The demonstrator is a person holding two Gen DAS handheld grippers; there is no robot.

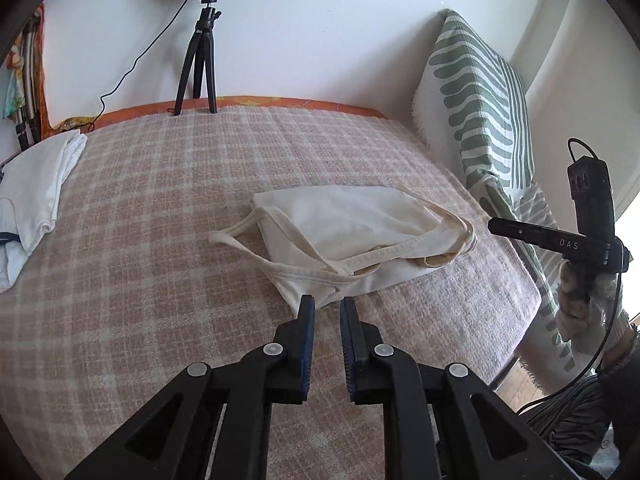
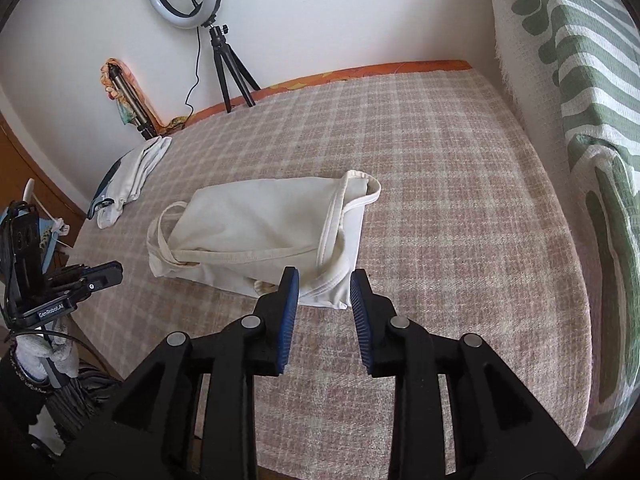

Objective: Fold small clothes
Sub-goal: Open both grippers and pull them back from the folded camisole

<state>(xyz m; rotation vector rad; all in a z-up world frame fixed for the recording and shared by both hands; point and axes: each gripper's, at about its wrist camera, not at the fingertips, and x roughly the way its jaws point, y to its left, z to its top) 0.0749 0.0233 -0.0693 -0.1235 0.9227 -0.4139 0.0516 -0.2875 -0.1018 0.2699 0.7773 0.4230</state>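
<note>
Cream strappy top (image 1: 352, 236), folded, rumpled

Matt cream cotton top (image 1: 352, 236), woolly blanket (image 1: 160, 208)

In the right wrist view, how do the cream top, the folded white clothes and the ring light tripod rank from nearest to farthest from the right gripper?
From the right gripper:
1. Cream top, just ahead of the fingers, at the middle of the checked blanket.
2. Folded white clothes, far left, at the blanket's edge.
3. Ring light tripod, at the back, by the wall.
</note>
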